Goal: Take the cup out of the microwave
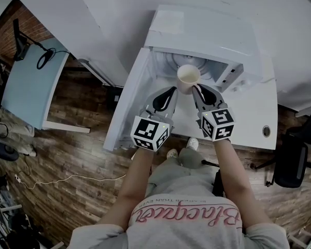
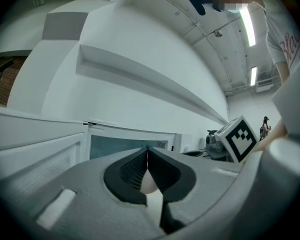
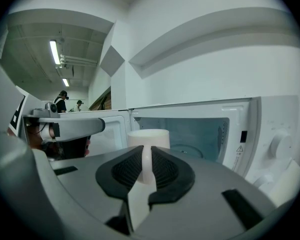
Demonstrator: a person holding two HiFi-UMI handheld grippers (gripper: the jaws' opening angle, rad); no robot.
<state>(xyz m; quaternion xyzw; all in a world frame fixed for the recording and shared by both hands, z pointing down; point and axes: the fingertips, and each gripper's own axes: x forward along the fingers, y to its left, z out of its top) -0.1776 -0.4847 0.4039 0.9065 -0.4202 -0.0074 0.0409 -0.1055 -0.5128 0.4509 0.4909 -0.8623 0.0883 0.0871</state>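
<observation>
The white counter carries the microwave at its back edge, set so that its mouth faces the person. Its door is swung wide to the person's left, which leaves the whole opening free for both arms to come in straight from the front. The left gripper lies level just beside the cup with its jaws pressed together at the tips. It appears to hold nothing and probably waits close by only as a steadying partner. The right gripper points slightly downward and does the work: its ribbed pads are pinched on the handle, the narrow white strip standing upright between them. Taking the handle rather than the round wall gives the jaws a flat, thin part to clamp and keeps the cup from rolling in the grip. The cup hangs upright at the mouth of the microwave, its open rim facing up, and the cavity with its turntable shows behind it. Judged from that, it is at or just past the threshold, and a spot on the counter in front seems the natural place for it.
</observation>
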